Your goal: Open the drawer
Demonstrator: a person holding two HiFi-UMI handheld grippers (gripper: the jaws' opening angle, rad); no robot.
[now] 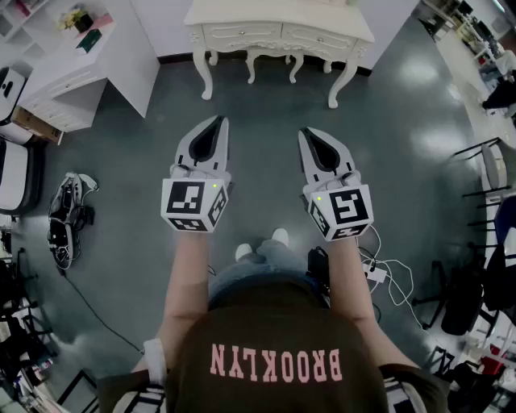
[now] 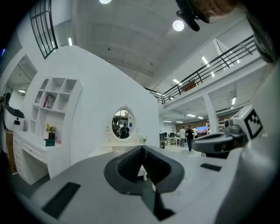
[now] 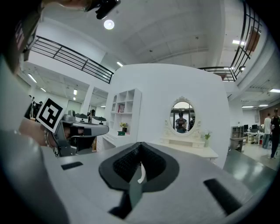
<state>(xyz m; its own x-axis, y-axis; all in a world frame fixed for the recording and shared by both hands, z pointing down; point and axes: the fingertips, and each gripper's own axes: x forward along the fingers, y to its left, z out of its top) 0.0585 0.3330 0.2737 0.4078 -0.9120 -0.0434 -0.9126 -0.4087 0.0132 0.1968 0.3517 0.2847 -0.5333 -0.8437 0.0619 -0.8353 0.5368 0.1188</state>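
The white dressing table stands against the far wall, with two drawer fronts under its top. Both grippers are held level over the floor, a stretch short of the table. My left gripper is shut with nothing in it. My right gripper is also shut and empty. In the left gripper view the jaws meet below the table's oval mirror. In the right gripper view the gripper points left of the table, whose mirror rises above it.
A white shelf unit with a desk stands at the left. Shoes and a cable lie on the floor at the left, more cables at the right. Black chairs line the right side. People stand far off.
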